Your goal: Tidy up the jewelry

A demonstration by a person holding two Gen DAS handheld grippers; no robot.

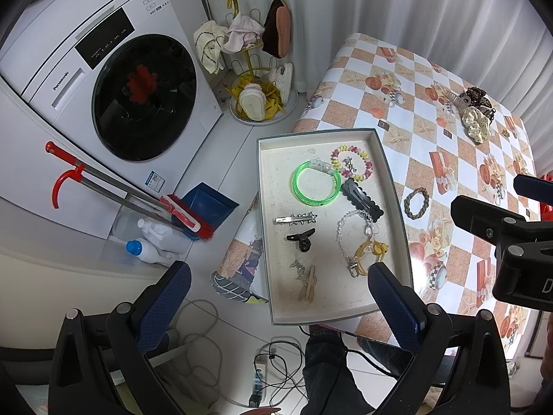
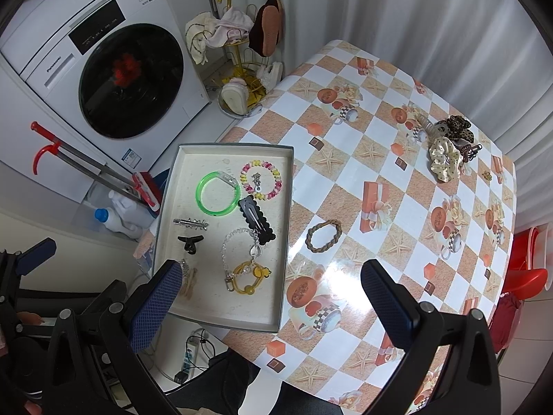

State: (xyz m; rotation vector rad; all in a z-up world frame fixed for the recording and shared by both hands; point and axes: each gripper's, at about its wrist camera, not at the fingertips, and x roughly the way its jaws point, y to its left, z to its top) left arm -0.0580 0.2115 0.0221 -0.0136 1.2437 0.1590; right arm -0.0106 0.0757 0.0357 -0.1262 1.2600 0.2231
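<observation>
Tray [image 2: 287, 207] holding green bangle [image 2: 217, 195]; braided band [image 2: 323, 237] lying beside it; left gripper [image 1: 280, 297] and right gripper [image 2: 273, 294] both hovering, fingers apart, gripping 0 items

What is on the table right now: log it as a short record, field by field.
tray: shallow box tray at the table's left edge
in tray: green bangle, black snap clip, yellow hair tie, other clips and bracelets
outside tray: braided brown band just right of it; scrunchie pile at the far corner
left tongs: open, empty
right tongs: open, empty
</observation>
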